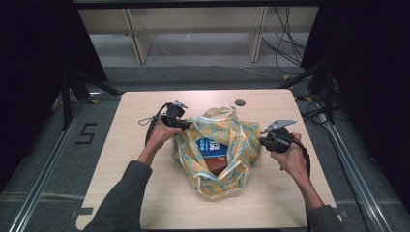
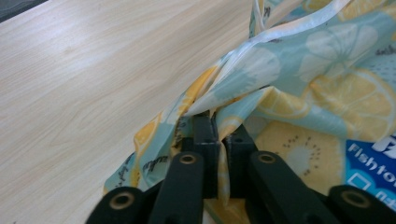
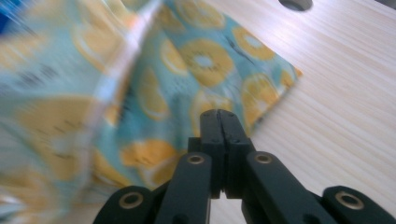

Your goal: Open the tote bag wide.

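Left gripper [image 2: 217, 135] pinched the bag [image 1: 217, 154] rim at frame centre on the table [image 1: 130, 159], right gripper [image 3: 219, 122] was closed empty beside it, so one-sided pulling risked spilling the blue box [image 1: 212, 147]

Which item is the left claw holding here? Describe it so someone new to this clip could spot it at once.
On the light wooden table, look to the middle, between the person's two hands. There lies a crumpled bag of pale teal plastic printed with yellow citrus slices; the left claw pinches its edge. It is open, with a blue box inside.
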`<state>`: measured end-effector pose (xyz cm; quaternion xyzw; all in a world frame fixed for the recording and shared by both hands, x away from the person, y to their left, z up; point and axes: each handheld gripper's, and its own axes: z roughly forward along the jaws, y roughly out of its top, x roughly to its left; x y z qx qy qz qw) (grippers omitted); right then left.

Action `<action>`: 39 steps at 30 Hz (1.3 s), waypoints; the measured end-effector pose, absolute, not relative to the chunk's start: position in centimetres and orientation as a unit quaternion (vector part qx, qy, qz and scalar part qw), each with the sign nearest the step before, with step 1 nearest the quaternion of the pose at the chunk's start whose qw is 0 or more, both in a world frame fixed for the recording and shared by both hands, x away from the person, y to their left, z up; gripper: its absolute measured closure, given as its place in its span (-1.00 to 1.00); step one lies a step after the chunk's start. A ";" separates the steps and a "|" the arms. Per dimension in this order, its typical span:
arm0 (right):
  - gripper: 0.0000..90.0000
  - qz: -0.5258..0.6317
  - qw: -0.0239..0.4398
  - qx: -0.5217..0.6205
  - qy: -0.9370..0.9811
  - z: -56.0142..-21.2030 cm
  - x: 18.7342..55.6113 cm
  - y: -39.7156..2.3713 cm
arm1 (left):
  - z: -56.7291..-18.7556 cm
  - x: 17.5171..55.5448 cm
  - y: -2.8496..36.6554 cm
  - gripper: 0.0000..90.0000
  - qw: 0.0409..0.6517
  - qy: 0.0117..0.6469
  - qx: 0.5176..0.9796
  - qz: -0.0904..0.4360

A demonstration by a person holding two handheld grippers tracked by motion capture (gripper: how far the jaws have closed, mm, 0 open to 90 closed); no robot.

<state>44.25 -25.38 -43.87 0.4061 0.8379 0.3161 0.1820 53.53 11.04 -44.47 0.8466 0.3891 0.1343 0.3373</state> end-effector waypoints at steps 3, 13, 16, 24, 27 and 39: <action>0.72 0.354 0.162 0.401 0.829 -42.0 43.6 -24.7 | -43.5 52.6 10.6 0.39 0.318 0.351 0.871 0.129; 0.03 0.388 0.105 0.430 0.808 -41.5 43.9 -22.2 | -38.3 47.0 7.8 -0.13 0.348 0.281 0.870 0.206; 0.38 0.390 0.088 0.426 0.812 -42.5 44.4 -21.8 | -37.6 45.6 5.9 -0.21 0.349 0.257 0.878 0.202; 1.00 0.384 0.106 0.412 0.820 -43.1 45.1 -21.7 | -37.9 44.5 2.3 -0.04 0.347 0.179 0.902 0.184; 1.00 0.382 0.111 0.418 0.817 -43.3 45.6 -22.2 | -40.4 45.5 0.7 -0.01 0.317 0.164 0.920 0.164; 1.00 0.372 0.121 0.418 0.820 -43.8 46.3 -23.8 | -44.4 48.4 -1.0 0.48 0.290 0.162 0.932 0.142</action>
